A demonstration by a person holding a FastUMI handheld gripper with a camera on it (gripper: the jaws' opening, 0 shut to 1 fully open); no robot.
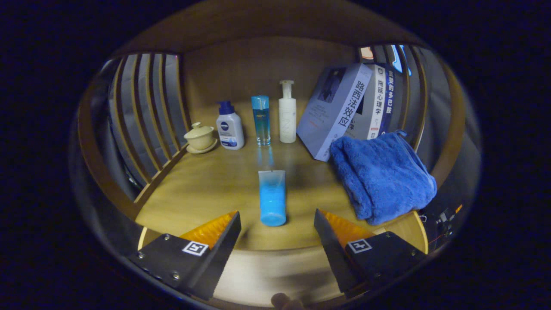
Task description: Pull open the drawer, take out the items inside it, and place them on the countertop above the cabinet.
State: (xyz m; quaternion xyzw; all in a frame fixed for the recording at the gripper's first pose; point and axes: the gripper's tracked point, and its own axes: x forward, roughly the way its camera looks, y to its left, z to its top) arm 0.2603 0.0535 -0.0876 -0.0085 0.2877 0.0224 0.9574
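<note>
A light blue tube (272,197) lies flat on the wooden countertop (206,185), its cap end toward me, just ahead of the gap between my fingers. My gripper (277,224) is open and holds nothing; its tips stand to either side of the tube's near end without touching it. A folded blue towel (381,174) lies on the countertop beyond the right finger. The drawer is hidden from this view.
Along the back wall stand a small lidded cup on a saucer (200,137), a white pump bottle (230,126), a clear blue bottle (261,120) and a tall white pump bottle (287,113). Leaning books (344,107) stand behind the towel. Wooden slats (142,112) fence both sides.
</note>
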